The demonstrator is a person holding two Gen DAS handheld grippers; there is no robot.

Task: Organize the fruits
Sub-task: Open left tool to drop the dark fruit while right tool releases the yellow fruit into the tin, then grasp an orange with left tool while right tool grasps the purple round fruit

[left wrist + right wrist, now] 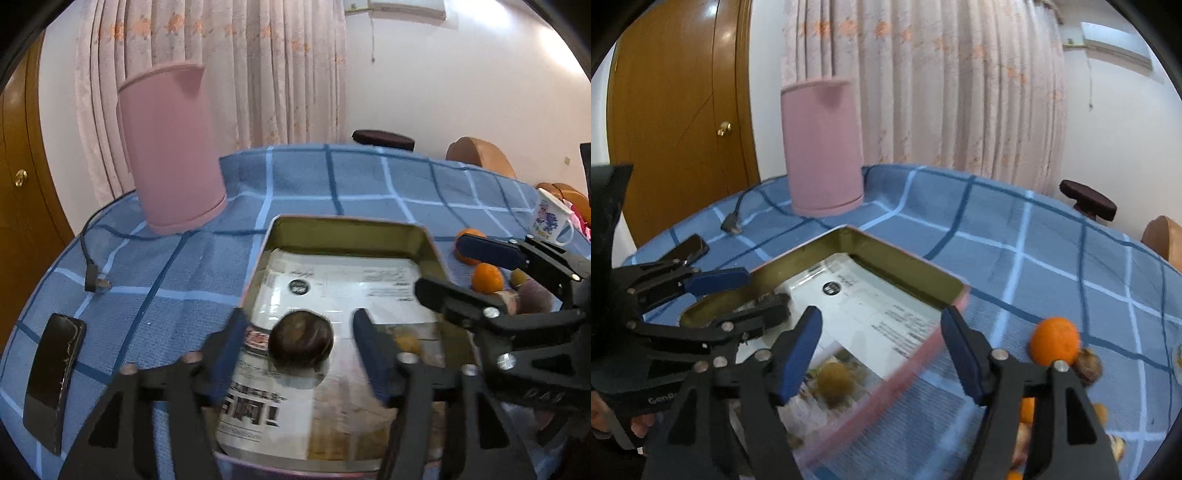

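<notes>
Blue checked cloth covers the counter (303, 177), with pink flowered curtains (236, 74) and a wooden door (676, 110) behind it. At the far left a black phone (51, 380) lies flat, a cable plug (96, 283) just beyond it, and a pink kettle (171, 151) stands upright toward the back.

My left hand-held gripper (301, 352) hovers over the near part of a shallow metal tray (343, 227) lined with printed paper. Its jaws are spread wide and a dark brown round fruit (301, 339) sits on the paper between my blue pads (369, 347), touching neither that I can see. A smaller yellowish fruit (833, 380) lies in the tray just to the right of it, blurred.

My right hand-held gripper (881, 356) is also wide open and grips nothing; it hangs above the tray's right rim, tilted down toward the counter, one finger over the tray and the other over the cloth. Right of the tray lies a small cluster of fruit: an orange (1054, 341) touching a brownish fruit (1087, 365), with more orange pieces near them. A white printed mug (552, 221) stands at the far right edge.
</notes>
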